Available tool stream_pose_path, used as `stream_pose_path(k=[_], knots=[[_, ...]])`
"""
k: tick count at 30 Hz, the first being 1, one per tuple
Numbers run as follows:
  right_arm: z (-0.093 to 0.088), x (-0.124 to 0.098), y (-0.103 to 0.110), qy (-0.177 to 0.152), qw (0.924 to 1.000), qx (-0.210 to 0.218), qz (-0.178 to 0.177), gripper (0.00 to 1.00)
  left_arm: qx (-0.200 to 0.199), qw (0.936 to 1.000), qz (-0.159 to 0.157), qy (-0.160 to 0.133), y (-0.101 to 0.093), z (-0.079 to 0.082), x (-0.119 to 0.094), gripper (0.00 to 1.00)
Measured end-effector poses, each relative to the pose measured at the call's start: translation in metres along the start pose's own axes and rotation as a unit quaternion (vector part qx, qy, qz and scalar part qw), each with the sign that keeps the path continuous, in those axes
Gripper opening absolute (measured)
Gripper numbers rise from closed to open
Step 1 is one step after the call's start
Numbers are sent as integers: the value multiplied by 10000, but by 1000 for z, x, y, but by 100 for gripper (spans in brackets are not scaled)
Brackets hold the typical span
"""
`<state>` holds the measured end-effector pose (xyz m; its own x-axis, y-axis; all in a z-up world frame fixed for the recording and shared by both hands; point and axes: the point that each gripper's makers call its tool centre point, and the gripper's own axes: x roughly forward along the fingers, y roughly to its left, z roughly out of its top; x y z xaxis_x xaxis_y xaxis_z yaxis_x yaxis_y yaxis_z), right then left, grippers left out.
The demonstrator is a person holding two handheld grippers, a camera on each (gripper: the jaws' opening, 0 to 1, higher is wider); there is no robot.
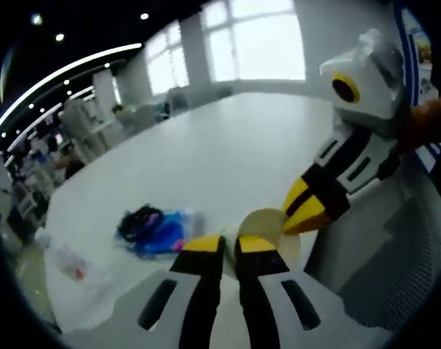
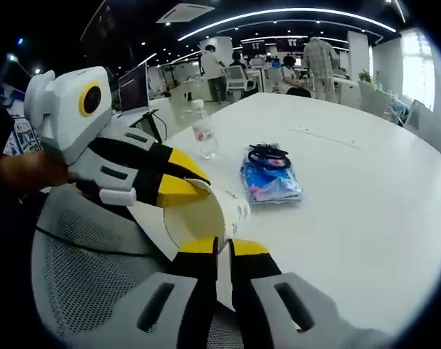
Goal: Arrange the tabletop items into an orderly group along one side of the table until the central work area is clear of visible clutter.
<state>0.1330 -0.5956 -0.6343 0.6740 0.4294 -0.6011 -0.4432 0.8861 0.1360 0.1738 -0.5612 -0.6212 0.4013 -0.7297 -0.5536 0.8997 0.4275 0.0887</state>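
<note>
cup: paper cup (image 2: 206, 216) near table edge, both grippers pinching its rim
left gripper (image 1: 229, 246): clamped on rim
right gripper (image 2: 224, 247): same
clutter: blue packet (image 2: 270, 182) at 1 o'clock, bottle (image 2: 203, 131) at 12
tip: probably release one grip, avoid crushing

left tongs (image 1: 230, 243): jaws nearly closed; right tongs (image 2: 223, 247): jaws nearly closed, tips meeting left's

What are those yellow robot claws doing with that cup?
A person holds two grippers at a white table. Both the left gripper and the right gripper pinch the rim of a paper cup lying on its side near the table's edge. Farther out lie a blue packet with a black cable on it, and a plastic bottle.
</note>
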Motion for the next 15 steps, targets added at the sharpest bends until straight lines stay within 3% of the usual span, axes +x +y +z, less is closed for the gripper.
stream_pose_path(k=[4,9,13,15], knots=[[1,-1,2,-5,10000,33,40,3,-438,9989,-15,151,2,-8,1,2],[6,-3,10,-76,9999,-46,129,3,-702,9971,-27,288,5,-17,5,0],[15,-5,6,-261,9983,-517,2,2,-942,9949,-82,349,4,-22,7,0],[15,-7,8,-242,9983,-535,15,2,-1003,9942,-88,379,5,-24,7,0]])
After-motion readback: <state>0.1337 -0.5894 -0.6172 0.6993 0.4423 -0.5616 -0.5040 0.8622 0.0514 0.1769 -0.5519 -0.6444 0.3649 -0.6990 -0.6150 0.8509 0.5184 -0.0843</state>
